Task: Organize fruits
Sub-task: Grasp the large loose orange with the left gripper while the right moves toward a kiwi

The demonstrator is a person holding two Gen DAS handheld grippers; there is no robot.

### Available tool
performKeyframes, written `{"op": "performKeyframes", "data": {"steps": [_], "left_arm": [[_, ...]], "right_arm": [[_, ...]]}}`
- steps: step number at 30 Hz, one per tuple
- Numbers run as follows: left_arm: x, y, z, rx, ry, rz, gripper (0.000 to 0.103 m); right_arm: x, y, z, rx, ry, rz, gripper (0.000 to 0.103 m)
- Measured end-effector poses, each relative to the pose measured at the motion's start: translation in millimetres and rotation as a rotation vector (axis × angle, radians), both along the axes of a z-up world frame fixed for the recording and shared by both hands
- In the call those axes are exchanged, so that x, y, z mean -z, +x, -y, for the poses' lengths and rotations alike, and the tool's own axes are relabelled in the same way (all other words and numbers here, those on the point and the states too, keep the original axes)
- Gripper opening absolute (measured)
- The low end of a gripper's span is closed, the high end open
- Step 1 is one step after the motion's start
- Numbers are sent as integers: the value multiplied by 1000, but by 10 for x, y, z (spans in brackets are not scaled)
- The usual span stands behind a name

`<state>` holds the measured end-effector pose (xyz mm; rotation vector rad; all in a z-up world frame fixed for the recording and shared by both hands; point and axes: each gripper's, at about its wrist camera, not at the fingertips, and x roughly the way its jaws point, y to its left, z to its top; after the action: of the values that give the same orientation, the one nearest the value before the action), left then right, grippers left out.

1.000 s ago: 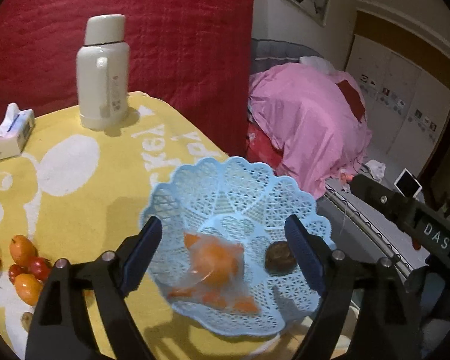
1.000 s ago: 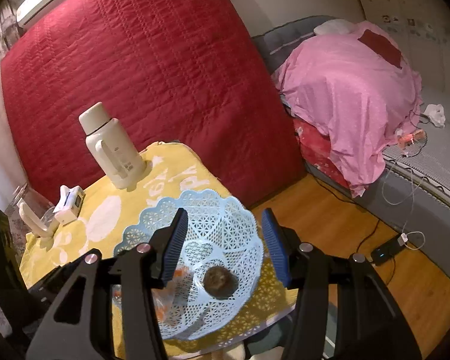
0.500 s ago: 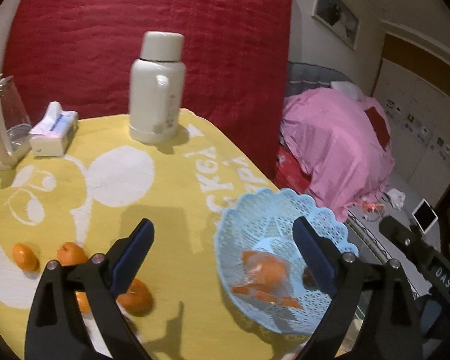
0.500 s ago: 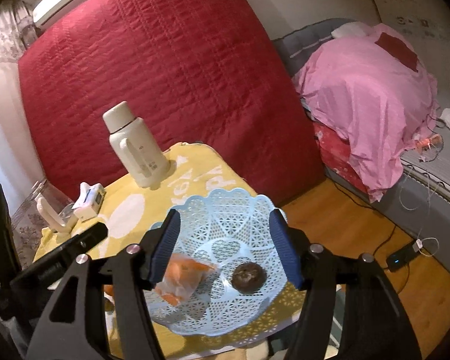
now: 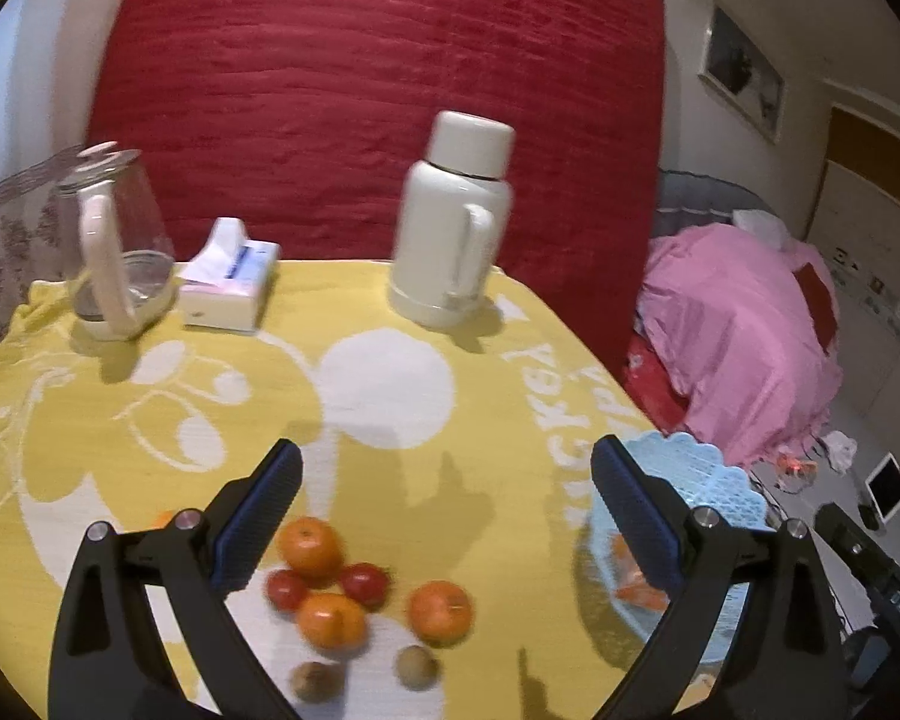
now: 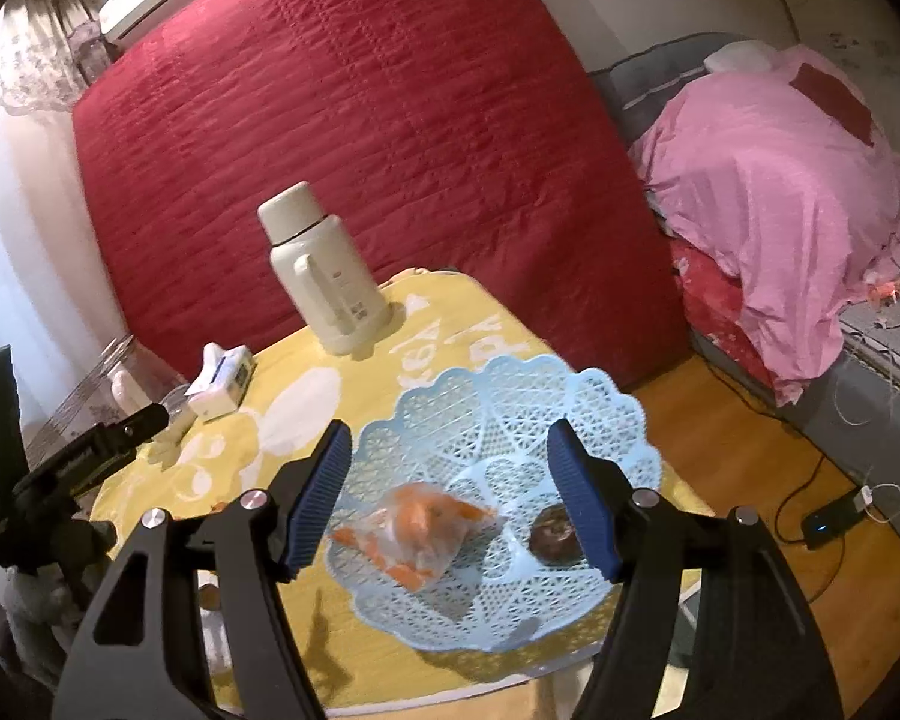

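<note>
left gripper (image 5: 444,498) wide and empty, jaws just been opening | we line it up over the near orange (image 5: 440,611) | right gripper (image 6: 450,492) half open, empty above blue basket (image 6: 624,420) | close gently, it bruises

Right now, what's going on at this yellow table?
A person is sorting fruit with two hand-held grippers, and neither holds anything. The left hand-held gripper, jaws just opening wide, hangs over the loose oranges and small red fruits on the yellow cloth. The right hand-held gripper, jaws also just opening, faces the blue basket, which holds a bagged orange and a dark fruit.
</note>
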<state>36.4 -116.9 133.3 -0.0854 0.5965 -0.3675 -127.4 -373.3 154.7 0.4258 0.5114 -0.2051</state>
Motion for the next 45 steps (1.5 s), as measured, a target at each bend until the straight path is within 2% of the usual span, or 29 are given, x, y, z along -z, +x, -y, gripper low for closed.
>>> {"op": "performKeyframes", "data": {"steps": [6,12,17,23,30,40,41,45], "left_arm": [[1,36,-352,-70,-4,-3,96],[56,63,-739,-149,-7,-18,97],[178,135,-1027,-216,-22,-54,98],[470,273,-1208,-265,-8,-134,98],[811,448,-1257,-277,7,-210,98],[1091,583,-1250,-271,45,-245,98],[1108,586,-1250,-268,43,-247,97],[1147,588,-1236,-242,34,-254,84]], "right_arm": [[22,36,-123,-42,-5,-7,70],[39,55,-258,-78,0,-3,78],[68,76,-397,-115,5,-4,82],[145,117,-602,-176,20,-27,83],[216,131,-848,-240,4,-52,85],[365,167,-1068,-271,9,-97,85],[375,171,-1076,-271,11,-100,85],[430,203,-1152,-281,11,-124,85]]}}
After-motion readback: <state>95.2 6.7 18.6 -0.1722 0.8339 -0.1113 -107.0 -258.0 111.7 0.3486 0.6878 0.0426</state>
